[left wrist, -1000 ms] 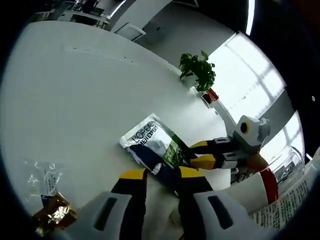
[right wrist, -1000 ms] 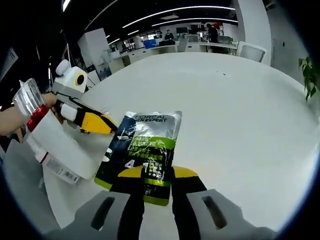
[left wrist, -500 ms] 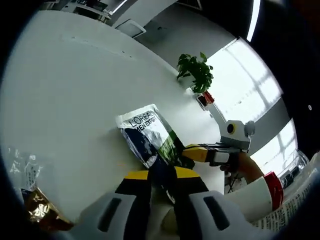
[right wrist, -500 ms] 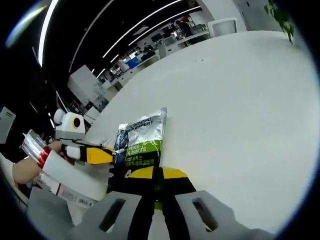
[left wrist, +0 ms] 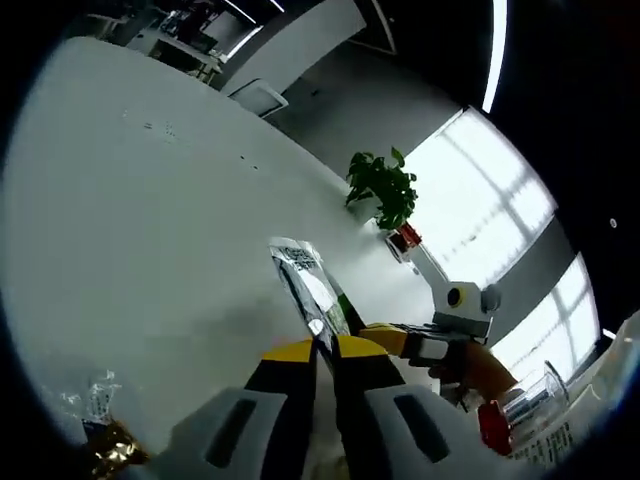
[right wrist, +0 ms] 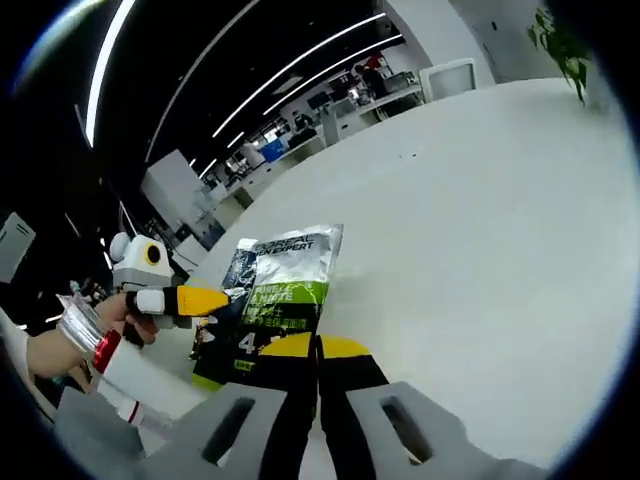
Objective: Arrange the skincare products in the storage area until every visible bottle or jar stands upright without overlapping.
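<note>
- gripping the skincare sachet (right wrist: 285,285) at its lower edge, the right gripper (right wrist: 317,350) has its jaws pressed together on it, lifted off the white table (right wrist: 480,220).
- the left gripper (left wrist: 322,352) pinches the sachet's side edge (it reads nearly edge-on in the left gripper view), jaws narrowed on it.
- step in hand looks like standing the pack upright; next calls for lowering its base flat near the white bottle (right wrist: 140,385) without overlap.

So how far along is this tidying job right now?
Nothing looks finished yet. In hand: both the left gripper and the right gripper are shut on the skincare sachet, lifting it off the white table. Left: a white bottle with a red band lies tilted beside it, not standing upright.
</note>
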`<state>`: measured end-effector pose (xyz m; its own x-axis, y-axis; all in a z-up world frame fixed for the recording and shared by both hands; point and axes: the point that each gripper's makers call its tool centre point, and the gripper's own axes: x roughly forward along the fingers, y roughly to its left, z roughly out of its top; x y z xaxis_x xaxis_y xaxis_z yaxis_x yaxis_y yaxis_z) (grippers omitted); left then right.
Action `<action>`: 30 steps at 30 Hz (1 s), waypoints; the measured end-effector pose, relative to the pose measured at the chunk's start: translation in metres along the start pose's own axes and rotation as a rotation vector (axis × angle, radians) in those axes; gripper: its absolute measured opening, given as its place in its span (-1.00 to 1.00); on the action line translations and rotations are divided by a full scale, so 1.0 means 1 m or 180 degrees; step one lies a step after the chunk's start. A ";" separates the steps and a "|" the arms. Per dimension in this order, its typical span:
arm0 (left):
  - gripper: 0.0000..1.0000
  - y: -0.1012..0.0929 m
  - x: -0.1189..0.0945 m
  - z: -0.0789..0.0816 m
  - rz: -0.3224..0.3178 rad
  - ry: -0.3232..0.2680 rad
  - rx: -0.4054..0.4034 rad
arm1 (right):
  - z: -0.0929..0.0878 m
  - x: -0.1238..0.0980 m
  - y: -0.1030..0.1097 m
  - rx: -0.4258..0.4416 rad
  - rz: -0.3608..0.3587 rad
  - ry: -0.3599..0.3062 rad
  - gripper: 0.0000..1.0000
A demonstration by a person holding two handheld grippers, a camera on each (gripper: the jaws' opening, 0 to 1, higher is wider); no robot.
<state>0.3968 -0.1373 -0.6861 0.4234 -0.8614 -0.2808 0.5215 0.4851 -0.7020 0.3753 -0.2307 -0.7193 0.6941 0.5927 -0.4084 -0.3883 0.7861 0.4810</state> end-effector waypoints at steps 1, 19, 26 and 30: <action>-1.00 -0.006 -0.003 0.002 -0.0021 -0.0044 0.0027 | 0.006 0.000 0.003 -0.0009 0.0004 -0.0066 -0.98; -1.00 -0.076 -0.077 0.095 -0.0452 -0.0932 0.0183 | 0.087 -0.008 0.091 -0.0376 0.0496 -0.0644 -0.97; -1.00 -0.100 -0.100 0.104 -0.0515 -0.1006 0.0372 | 0.097 -0.017 0.116 -0.0407 0.0664 -0.0728 -0.93; -1.00 -0.112 -0.113 0.105 -0.0582 -0.1050 0.0430 | 0.100 -0.023 0.131 -0.0556 0.0769 -0.0764 -0.88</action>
<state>0.3682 -0.0784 -0.5070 0.5182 -0.8514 0.0814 0.6937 0.3627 -0.6223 0.3696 -0.1590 -0.5692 0.6841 0.7230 -0.0960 -0.6412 0.6590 0.3931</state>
